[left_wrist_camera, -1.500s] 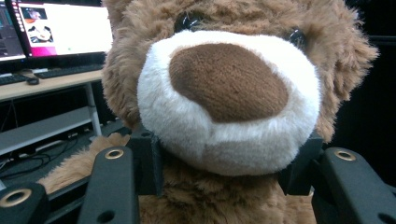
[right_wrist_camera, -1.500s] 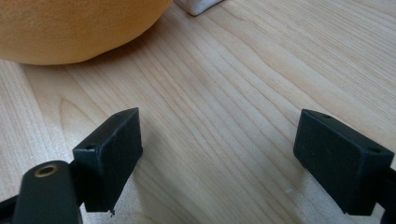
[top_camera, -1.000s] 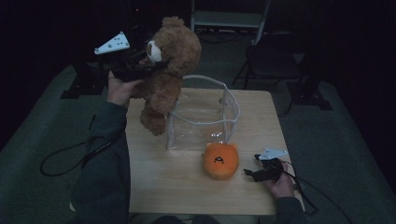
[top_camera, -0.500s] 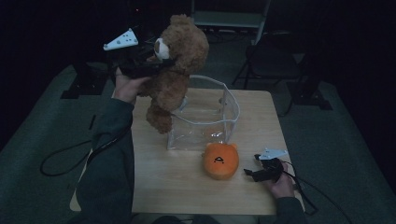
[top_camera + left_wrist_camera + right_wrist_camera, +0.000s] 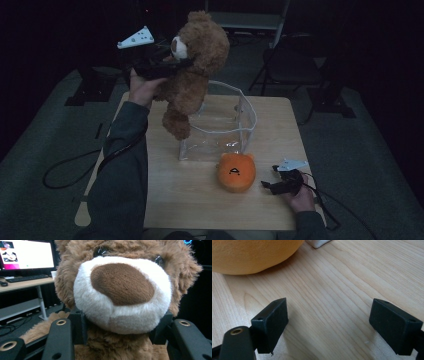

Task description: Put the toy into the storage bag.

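A brown teddy bear (image 5: 192, 70) hangs in the air above the table's left rear, its feet beside the clear bag (image 5: 225, 125). My left gripper (image 5: 182, 62) is shut on the bear's neck, just below the white muzzle (image 5: 122, 295), with the jaws pressed in at both sides. The clear plastic bag stands open at the table's middle. An orange round plush (image 5: 236, 171) lies in front of the bag. My right gripper (image 5: 265, 186) rests low on the table to the right of the orange plush (image 5: 249, 255), open with bare wood between its jaws.
The wooden table (image 5: 165, 200) has free room at the front left. A folding chair (image 5: 295, 60) stands behind the table at the right. Cables trail on the floor at both sides. In the left gripper view a lit monitor (image 5: 27, 255) sits on a desk behind the bear.
My left gripper has carried the bear to the right and slightly up, closer to the bag's mouth. The right gripper, bag and orange plush have stayed where they were.
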Demonstrator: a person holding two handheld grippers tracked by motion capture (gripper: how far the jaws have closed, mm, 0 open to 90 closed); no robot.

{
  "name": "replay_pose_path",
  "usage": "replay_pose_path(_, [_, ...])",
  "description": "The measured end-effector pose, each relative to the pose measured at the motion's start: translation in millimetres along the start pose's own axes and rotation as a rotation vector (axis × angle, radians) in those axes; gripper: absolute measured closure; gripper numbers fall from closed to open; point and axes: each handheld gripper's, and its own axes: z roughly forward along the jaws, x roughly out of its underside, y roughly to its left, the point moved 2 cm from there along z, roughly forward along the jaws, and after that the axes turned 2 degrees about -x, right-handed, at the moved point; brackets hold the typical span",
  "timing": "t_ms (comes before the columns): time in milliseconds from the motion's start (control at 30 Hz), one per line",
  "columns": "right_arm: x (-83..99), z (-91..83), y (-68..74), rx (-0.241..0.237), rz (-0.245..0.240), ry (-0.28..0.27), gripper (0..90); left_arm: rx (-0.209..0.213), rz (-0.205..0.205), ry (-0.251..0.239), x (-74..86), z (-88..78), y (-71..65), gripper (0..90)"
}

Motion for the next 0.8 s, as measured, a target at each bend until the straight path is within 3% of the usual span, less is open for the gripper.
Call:
replay_pose_path(433, [0.0, 0.1, -0.1, 0.0, -0.002, -0.001, 14.6, -0.029, -0.016, -0.004, -4.1, 19.6, -1.6, 45.4])
replay_pose_path(800, [-0.1, -0.1, 0.0, 0.0, -0.001, 0.0, 14.6, -0.119, -0.048, -0.056, 1.0, 31.5, -0.1, 45.5])
